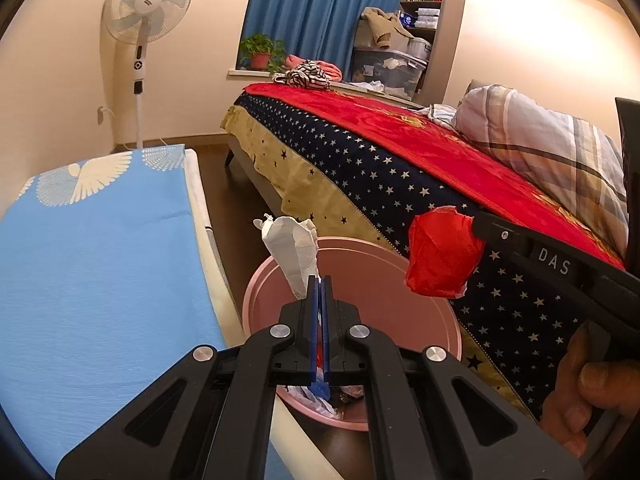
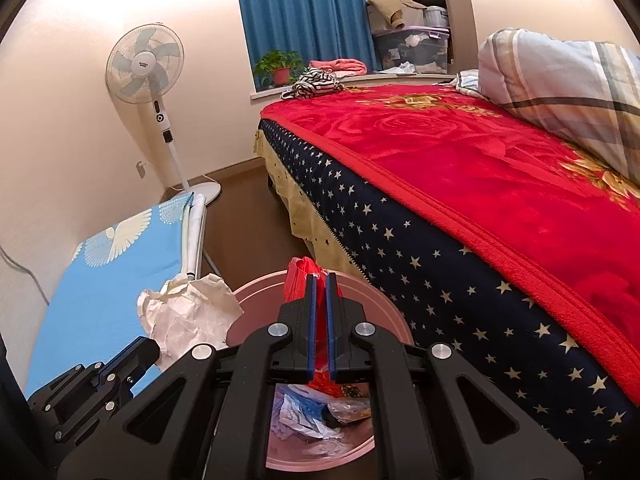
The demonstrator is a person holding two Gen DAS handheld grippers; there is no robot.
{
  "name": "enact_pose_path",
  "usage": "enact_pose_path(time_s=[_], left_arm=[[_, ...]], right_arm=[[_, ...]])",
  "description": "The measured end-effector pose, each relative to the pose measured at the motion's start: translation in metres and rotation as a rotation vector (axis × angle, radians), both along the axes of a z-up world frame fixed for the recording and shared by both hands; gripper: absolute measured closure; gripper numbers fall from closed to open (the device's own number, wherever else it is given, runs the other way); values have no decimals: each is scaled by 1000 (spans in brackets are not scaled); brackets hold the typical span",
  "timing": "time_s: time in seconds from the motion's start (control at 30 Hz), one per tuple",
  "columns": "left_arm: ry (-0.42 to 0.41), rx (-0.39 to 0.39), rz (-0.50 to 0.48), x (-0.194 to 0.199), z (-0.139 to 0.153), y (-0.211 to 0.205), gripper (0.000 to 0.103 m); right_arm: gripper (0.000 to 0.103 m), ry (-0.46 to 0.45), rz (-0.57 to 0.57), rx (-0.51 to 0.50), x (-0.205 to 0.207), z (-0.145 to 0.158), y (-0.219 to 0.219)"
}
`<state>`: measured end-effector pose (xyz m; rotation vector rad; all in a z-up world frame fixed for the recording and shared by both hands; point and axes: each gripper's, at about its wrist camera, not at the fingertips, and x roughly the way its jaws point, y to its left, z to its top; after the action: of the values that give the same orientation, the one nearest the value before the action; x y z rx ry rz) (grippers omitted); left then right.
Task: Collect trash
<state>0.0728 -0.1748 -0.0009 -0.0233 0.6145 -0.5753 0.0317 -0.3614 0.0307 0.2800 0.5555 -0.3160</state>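
My left gripper [image 1: 319,280] is shut on a crumpled white paper [image 1: 292,248] and holds it over the pink bin [image 1: 272,280]. The white paper also shows in the right wrist view [image 2: 192,316], left of the bin. My right gripper [image 2: 321,278] is shut on a red plastic wrapper [image 2: 298,276] above the pink bin [image 2: 360,300]. The red wrapper also shows in the left wrist view [image 1: 440,256], at the tip of the right gripper over the bin's right rim. Several pieces of trash [image 2: 316,412] lie inside the bin.
A bed with a red blanket [image 2: 460,152] and starred navy sheet runs along the right. A blue ironing board [image 1: 100,260] stands at the left. A standing fan [image 1: 146,4] is by the far wall. Dark floor lies between board and bed.
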Motion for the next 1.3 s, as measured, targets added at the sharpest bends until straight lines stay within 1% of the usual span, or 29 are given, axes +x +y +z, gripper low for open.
enact_pose_path(time_s=[0.1,0.13,0.2,0.23,0.27,0.3,0.33,0.4,0.43,0.47,0.5,0.53,0.57,0.63,0.7,0.9,0.97,1.03,1.1,1.13,1.23,1.3], left_arm=[[11,1,-6,2,-1,1,102],[15,2,-1,2,-1,2,99],[25,12,10,4,-2,3,74],[17,21,29,3,-2,5,50],[6,22,47,1,0,9,45],[2,20,60,0,2,13,45],[0,18,74,-1,5,18,45],[-12,20,104,-4,10,27,45],[-19,21,128,-6,14,35,43],[-22,20,145,-7,16,41,41],[-24,18,167,-9,19,48,39],[-26,12,196,-11,22,57,33],[-28,5,215,-14,25,64,29],[-37,-1,250,-19,30,79,28],[-47,2,281,-24,35,91,25],[-93,24,333,-49,47,120,22],[-96,34,362,-58,49,130,19],[-89,25,382,-66,50,139,18],[-88,31,422,-75,51,149,12],[-91,36,437,-79,51,151,8],[-98,69,462,-92,50,158,8],[-96,75,470,-99,49,163,8]], right_arm=[[95,5,0,2,0,0,-1],[95,7,-3,2,-1,0,-1],[84,15,-10,-1,-1,1,0],[64,18,-22,-9,-1,2,0],[48,16,-35,-15,-3,3,1],[45,7,-40,-17,-5,6,2],[45,3,-37,-18,-7,7,3],[40,0,-27,-30,-9,11,8],[33,-3,-26,-35,-11,13,11],[23,-14,-25,-34,-15,16,14],[19,-20,-25,-33,-17,17,16],[12,-28,-25,-38,-21,20,20],[8,-31,-22,-48,-25,22,26],[5,-32,-10,-58,-30,24,35],[5,-32,3,-63,-36,26,43],[5,-44,54,-70,-51,34,66],[5,-50,62,-85,-55,37,73],[5,-50,77,-96,-60,38,82],[5,-38,91,-110,-65,37,91],[5,-36,97,-106,-69,36,96],[5,-26,111,-99,-76,33,106],[5,-21,123,-98,-81,31,113]])
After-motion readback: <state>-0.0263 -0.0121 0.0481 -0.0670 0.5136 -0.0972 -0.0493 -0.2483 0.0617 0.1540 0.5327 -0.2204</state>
